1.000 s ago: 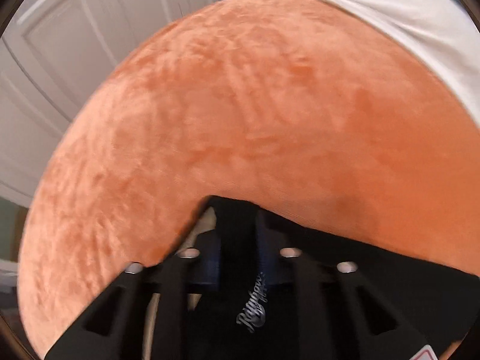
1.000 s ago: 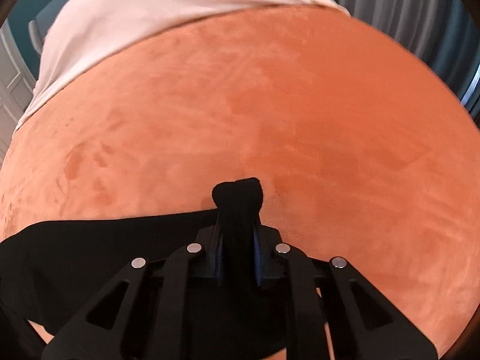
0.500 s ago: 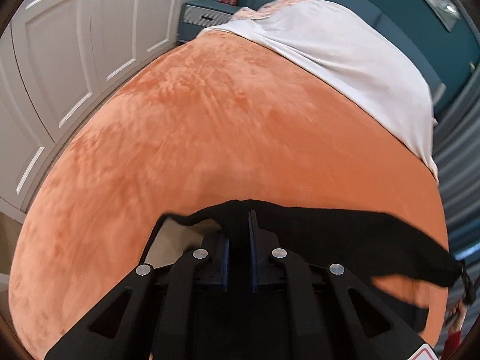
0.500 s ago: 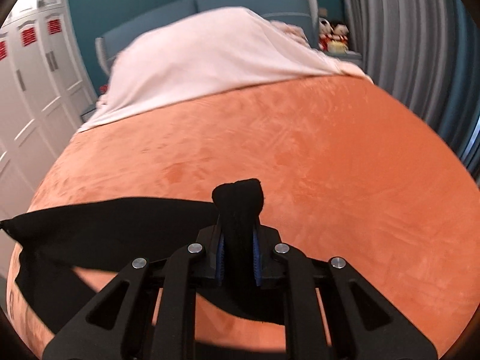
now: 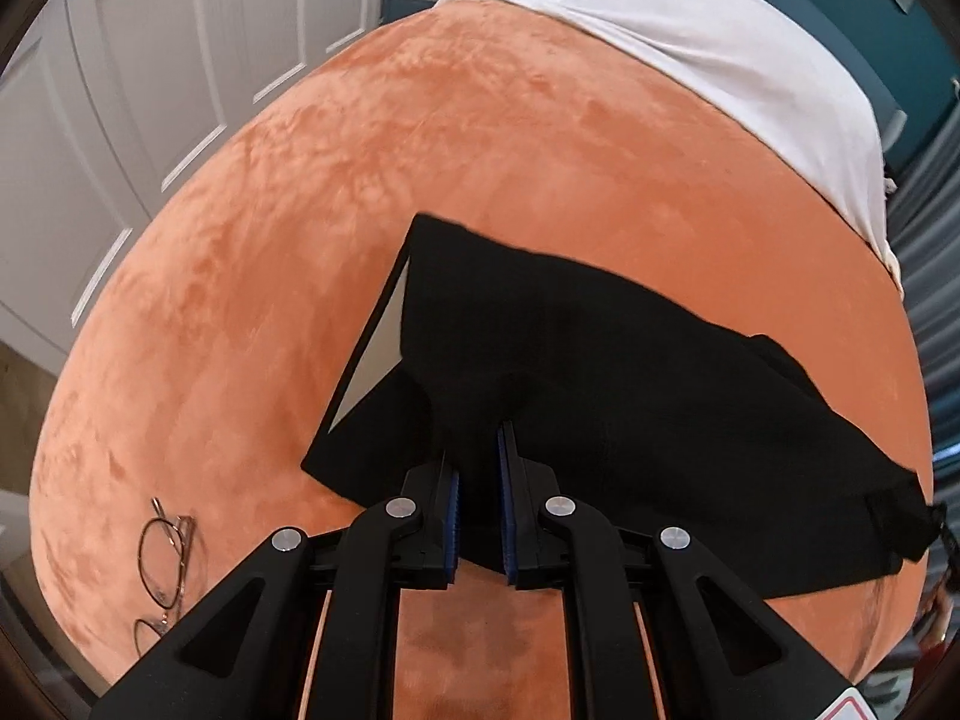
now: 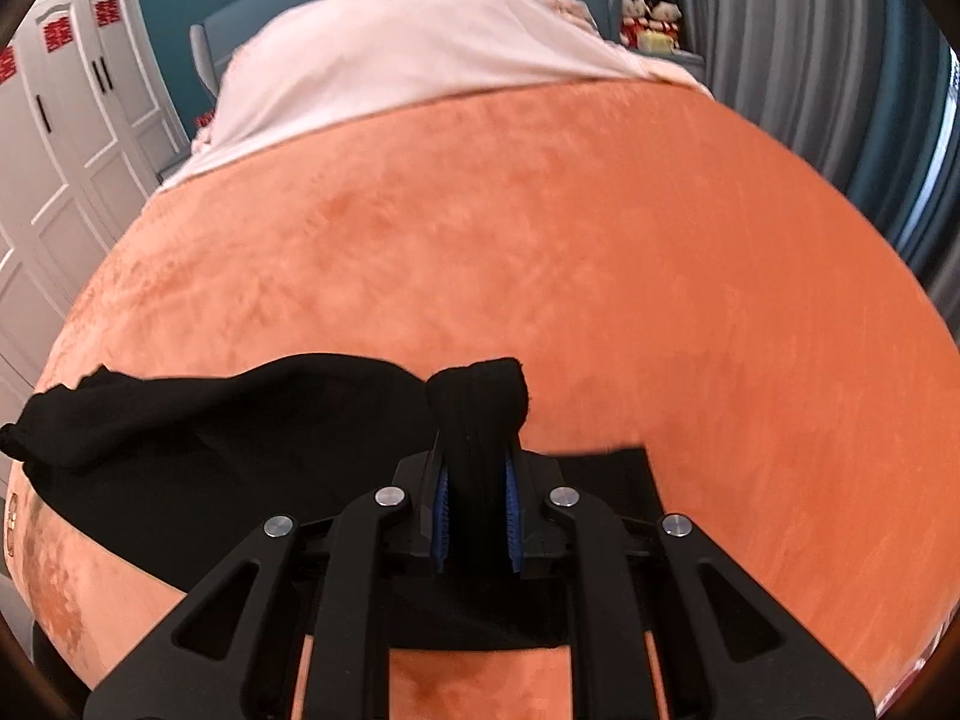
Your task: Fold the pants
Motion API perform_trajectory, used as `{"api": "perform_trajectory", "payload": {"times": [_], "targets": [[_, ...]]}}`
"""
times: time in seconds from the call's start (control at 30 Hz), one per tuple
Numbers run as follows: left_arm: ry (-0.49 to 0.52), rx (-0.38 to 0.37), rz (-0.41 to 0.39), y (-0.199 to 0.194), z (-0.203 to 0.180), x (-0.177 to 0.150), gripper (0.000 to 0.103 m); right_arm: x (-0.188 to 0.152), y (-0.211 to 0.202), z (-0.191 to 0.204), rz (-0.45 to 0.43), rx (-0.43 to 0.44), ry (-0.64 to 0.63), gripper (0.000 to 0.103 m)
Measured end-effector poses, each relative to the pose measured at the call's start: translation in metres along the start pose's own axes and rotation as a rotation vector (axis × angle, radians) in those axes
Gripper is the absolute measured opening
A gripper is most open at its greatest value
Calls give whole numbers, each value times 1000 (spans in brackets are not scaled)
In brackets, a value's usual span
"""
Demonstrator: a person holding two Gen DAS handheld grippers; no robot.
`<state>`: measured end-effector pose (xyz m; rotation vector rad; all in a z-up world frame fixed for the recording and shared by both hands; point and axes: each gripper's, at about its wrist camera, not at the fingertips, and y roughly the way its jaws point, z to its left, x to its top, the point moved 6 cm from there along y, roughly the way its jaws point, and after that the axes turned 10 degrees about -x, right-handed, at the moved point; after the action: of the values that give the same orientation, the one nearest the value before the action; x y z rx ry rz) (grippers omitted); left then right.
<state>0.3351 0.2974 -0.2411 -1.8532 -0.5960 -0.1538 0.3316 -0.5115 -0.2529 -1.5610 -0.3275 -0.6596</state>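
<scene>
Black pants (image 5: 630,360) hang stretched above an orange velvet bedspread (image 5: 420,150). My left gripper (image 5: 477,474) is shut on one bunched corner of the pants. The cloth runs away to the right, with a pale lining showing at the left edge. My right gripper (image 6: 477,480) is shut on another bunched corner of the pants (image 6: 240,420). A wad of cloth sticks out above its fingers. The rest trails off to the left.
A pair of thin-rimmed glasses (image 5: 162,564) lies on the bedspread near its left edge. A white sheet (image 6: 408,60) covers the far end of the bed. White wardrobe doors (image 5: 120,90) stand to the left. Grey curtains (image 6: 840,90) hang to the right.
Both grippers have risen and pulled back from the bedspread, lifting the pants. More of the pants and the room shows now. The glasses have come into view.
</scene>
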Motion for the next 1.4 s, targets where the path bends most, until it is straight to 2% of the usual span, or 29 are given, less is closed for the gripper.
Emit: {"api": "perform_trajectory", "payload": {"times": [0.1,0.2,0.23,0.33,0.4,0.47,0.53,0.57,0.63,0.67,0.73,0.8,0.83,0.87,0.9,0.93,0.97,1.07,1.1,1.13,1.23,1.27,1.33,1.37,1.4], "targets": [[-3,20,5,5,0,7,9,-4,16,-1,35,-24,14,14],[-2,-1,-29,-6,-10,30,9,19,20,-2,24,-63,23,14],[1,-10,-43,-13,-13,34,9,32,10,0,-18,-62,28,14],[53,10,-39,-25,-16,30,11,78,-59,14,-275,12,30,17],[66,36,-15,-24,-8,17,12,75,-81,19,-347,-11,-38,23],[59,73,29,-14,10,-4,12,47,-69,9,-293,-80,-87,28],[62,147,66,0,30,-24,9,6,-29,-14,-120,-138,-93,31],[61,185,91,8,42,-34,9,-24,-2,-31,-2,-189,-92,31],[14,218,126,14,60,-47,9,-58,17,-52,98,-274,-53,31],[-22,213,127,11,67,-51,9,-67,13,-59,97,-310,1,32],[-68,197,85,-4,70,-51,9,-65,-11,-53,30,-293,77,33],[-76,156,6,-30,58,-44,9,-50,-42,-9,-53,-238,56,35],[-70,130,-16,-36,50,-41,13,-43,-53,26,-75,-175,4,45],[-69,97,-33,-40,40,-37,30,-39,-59,58,-87,-109,-35,55],[-73,71,-41,-40,33,-35,46,-38,-64,94,-85,-18,-70,79],[-80,46,-46,-39,28,-35,62,-40,-64,131,-70,75,-97,84],[-100,-11,-48,-32,18,-34,67,-48,-63,182,-41,195,-120,84],[-160,-91,-16,2,0,-33,67,-72,-41,284,80,416,-115,81],[-179,-93,-7,13,-4,-33,67,-80,-31,312,123,467,-93,75],[-193,-99,2,18,-4,-34,67,-84,-22,327,154,490,-72,72],[-275,-94,81,46,4,-40,67,-107,7,362,288,525,77,72],[-316,-112,101,55,9,-42,67,-108,12,366,304,532,107,72],[-362,-137,87,61,15,-41,65,-107,21,367,320,554,188,72],[-359,-144,77,61,15,-38,60,-107,25,369,326,543,228,72],[-342,-145,65,59,14,-35,51,-105,29,371,323,539,264,69]]}}
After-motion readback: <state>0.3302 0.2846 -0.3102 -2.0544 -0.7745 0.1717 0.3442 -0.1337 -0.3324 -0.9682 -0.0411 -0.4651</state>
